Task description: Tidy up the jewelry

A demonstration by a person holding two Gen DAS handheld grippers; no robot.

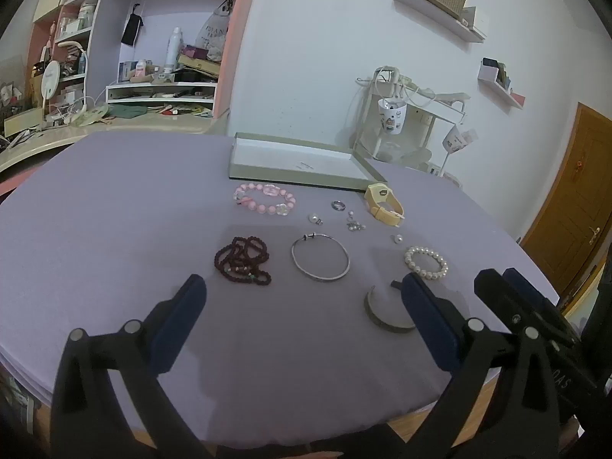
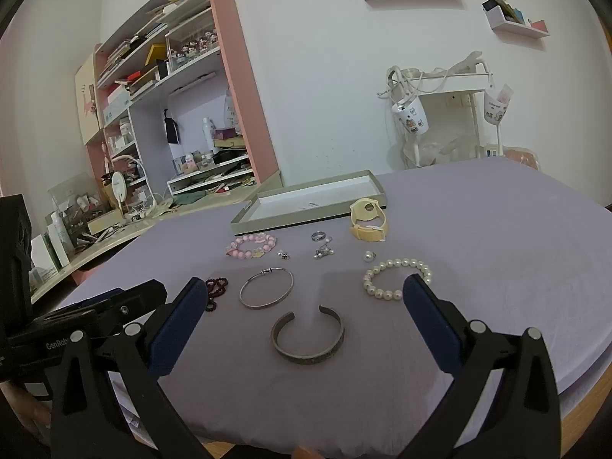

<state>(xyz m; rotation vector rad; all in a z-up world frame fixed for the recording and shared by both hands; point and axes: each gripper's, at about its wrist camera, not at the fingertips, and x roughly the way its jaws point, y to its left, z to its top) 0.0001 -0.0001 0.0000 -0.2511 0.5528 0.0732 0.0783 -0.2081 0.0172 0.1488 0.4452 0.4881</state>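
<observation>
Two grippers are held wide apart and empty above the near edge of the cloth. The open cuff bangle [image 2: 308, 338] is seen straight ahead of the right gripper [image 2: 302, 306], between its spread fingers and just beyond them, its gap turned away. From the left gripper [image 1: 302, 302] the same cuff lies off to the right, partly hidden behind one finger. The right hand is judged nearer; the box [image 2: 306, 206] lies well beyond.

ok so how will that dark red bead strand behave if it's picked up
The bead strand lies in a loose tangled heap, so it is probably floppy and would dangle and unravel. Its small round beads look smooth, so it may slip; pinching several loops seems safer.
</observation>
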